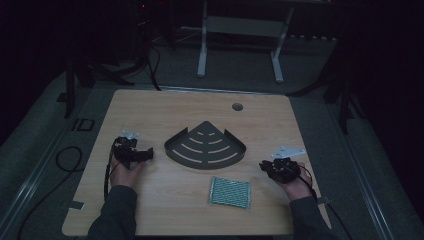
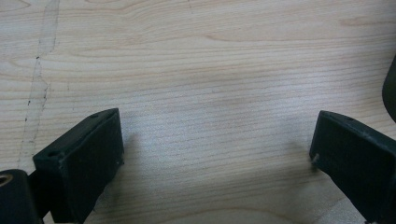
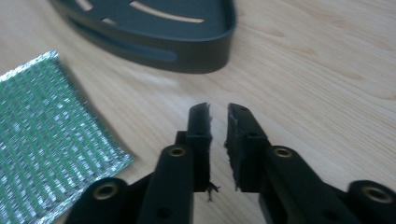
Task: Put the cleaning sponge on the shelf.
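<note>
A dark quarter-round slotted tray sits in the middle of the wooden table. In front of it, slightly to the right, lies a green and silver mesh pad. My left gripper rests on the table left of the tray. In its own view the left gripper is open wide over bare wood, with the tray's edge at the right. My right gripper lies right of the pad. Its jaws stand almost together with nothing between them, the tray ahead and the pad to their left.
A round cable hole is in the table near its far edge. Beyond the table stands a white desk frame on the dark floor. A cable loops on the floor at the left. Bare wood surrounds the tray.
</note>
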